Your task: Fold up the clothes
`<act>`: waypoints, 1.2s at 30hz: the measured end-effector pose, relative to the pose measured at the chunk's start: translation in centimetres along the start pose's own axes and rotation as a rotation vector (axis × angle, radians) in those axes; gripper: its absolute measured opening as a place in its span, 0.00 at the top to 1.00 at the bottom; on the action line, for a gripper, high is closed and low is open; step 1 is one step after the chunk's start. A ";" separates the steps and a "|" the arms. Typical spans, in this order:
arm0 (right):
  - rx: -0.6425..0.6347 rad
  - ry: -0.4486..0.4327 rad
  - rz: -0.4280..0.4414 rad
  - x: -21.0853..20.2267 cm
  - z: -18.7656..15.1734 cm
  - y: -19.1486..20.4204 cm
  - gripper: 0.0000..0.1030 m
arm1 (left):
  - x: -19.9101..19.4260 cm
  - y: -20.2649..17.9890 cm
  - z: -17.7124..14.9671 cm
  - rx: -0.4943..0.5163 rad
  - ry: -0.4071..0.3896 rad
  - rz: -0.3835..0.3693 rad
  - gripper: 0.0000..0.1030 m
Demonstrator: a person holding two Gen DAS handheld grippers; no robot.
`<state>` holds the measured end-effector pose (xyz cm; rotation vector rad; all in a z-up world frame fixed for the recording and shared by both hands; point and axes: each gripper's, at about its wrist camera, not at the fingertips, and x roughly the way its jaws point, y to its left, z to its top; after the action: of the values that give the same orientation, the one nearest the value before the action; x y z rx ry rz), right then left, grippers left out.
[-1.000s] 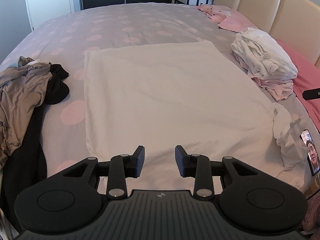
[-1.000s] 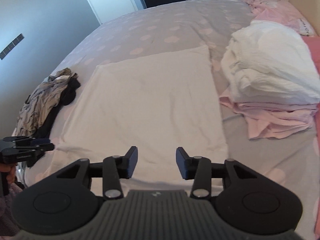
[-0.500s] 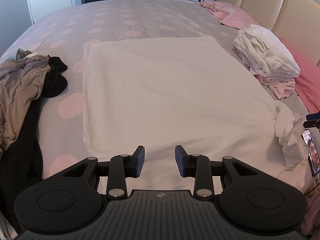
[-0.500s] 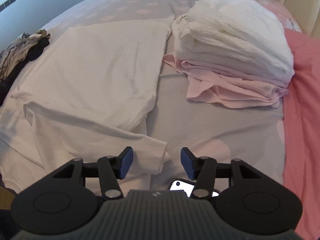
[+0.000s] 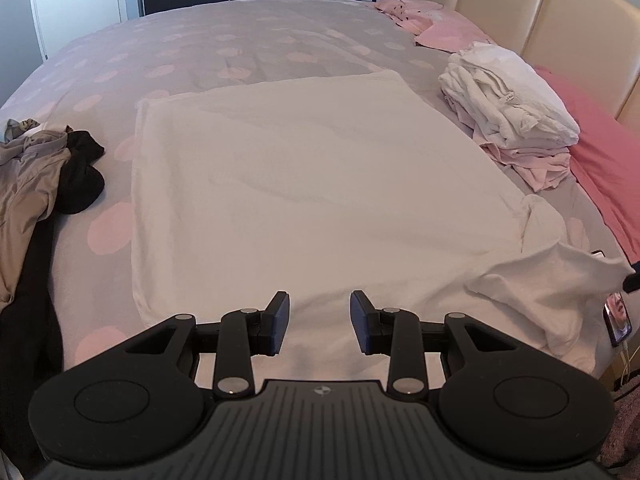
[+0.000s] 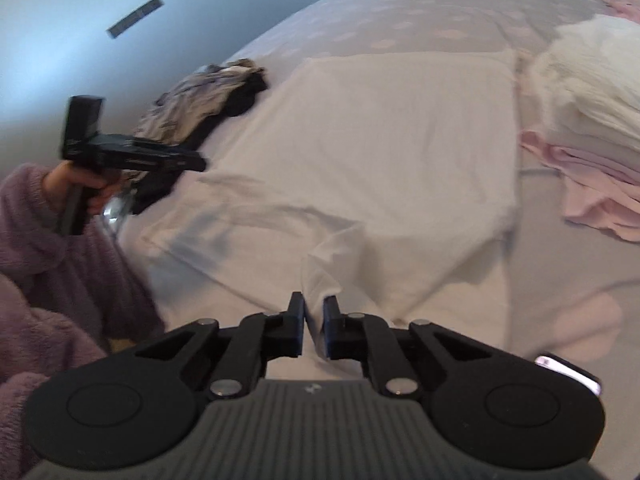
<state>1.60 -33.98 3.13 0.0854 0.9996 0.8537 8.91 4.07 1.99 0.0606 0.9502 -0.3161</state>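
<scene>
A white garment (image 5: 312, 184) lies spread flat on the spotted bed cover. My left gripper (image 5: 319, 322) hovers over its near edge, open, with nothing between the fingers. In the right wrist view this left gripper (image 6: 192, 164) is held out by a hand in a fluffy purple sleeve. My right gripper (image 6: 314, 322) is closing its jaws on the garment's near right sleeve (image 6: 332, 264), and white fabric sits pinched between the pads. The left wrist view shows that sleeve (image 5: 540, 280) drawn out toward the right edge.
A stack of folded white and pink clothes (image 5: 508, 96) stands at the right by the pink pillow (image 5: 608, 160). A heap of brown and black clothes (image 5: 36, 168) lies at the left. A phone (image 5: 618, 318) rests at the bed's near right corner.
My right gripper swung left and down onto the sleeve and narrowed its jaws on the fabric. The sleeve now stretches out to the right. The left gripper stays open and has shifted only slightly.
</scene>
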 end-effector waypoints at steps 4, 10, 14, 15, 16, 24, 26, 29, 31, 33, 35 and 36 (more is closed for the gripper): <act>-0.045 0.051 0.143 3.0 2.3 4.9 0.90 | -0.9 -0.6 0.1 0.004 -0.026 -0.011 0.70; -0.032 0.019 0.223 6.3 7.1 8.6 0.90 | -2.5 0.6 -0.3 -0.025 -0.060 0.009 0.70; -0.031 0.010 0.217 8.9 9.9 9.9 0.91 | -3.6 2.8 -1.0 -0.073 -0.079 0.053 0.70; -0.035 0.017 0.215 9.7 10.4 10.3 0.91 | -3.8 3.6 -1.3 -0.094 -0.078 0.064 0.70; -0.040 0.029 0.202 10.5 11.0 10.5 0.91 | -4.0 4.2 -1.5 -0.115 -0.076 0.071 0.70; -0.090 0.153 0.098 16.3 11.9 11.0 0.78 | -4.9 6.7 -2.7 -0.147 -0.073 0.070 0.70; -0.087 0.145 0.079 16.3 11.9 10.6 0.67 | -5.1 6.3 -2.9 -0.115 -0.077 0.055 0.69; -0.063 0.113 0.036 15.0 12.0 9.5 0.67 | -5.0 4.7 -3.9 -0.024 -0.082 0.021 0.66; -0.036 0.089 0.001 13.9 12.0 8.5 0.67 | -4.7 3.1 -4.6 0.060 -0.074 0.001 0.65; -0.007 0.073 -0.033 12.8 11.8 7.5 0.67 | -4.2 1.4 -5.7 0.150 -0.058 -0.025 0.65; 0.023 0.069 -0.066 11.9 11.4 6.3 0.67 | -3.6 -0.4 -6.7 0.239 -0.041 -0.056 0.65; 0.038 0.070 -0.079 11.4 11.0 5.7 0.67 | -3.3 -1.3 -7.2 0.285 -0.037 -0.067 0.65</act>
<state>9.55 -19.13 3.81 0.0483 1.0784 0.7697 1.03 4.99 0.53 0.2828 0.8669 -0.5119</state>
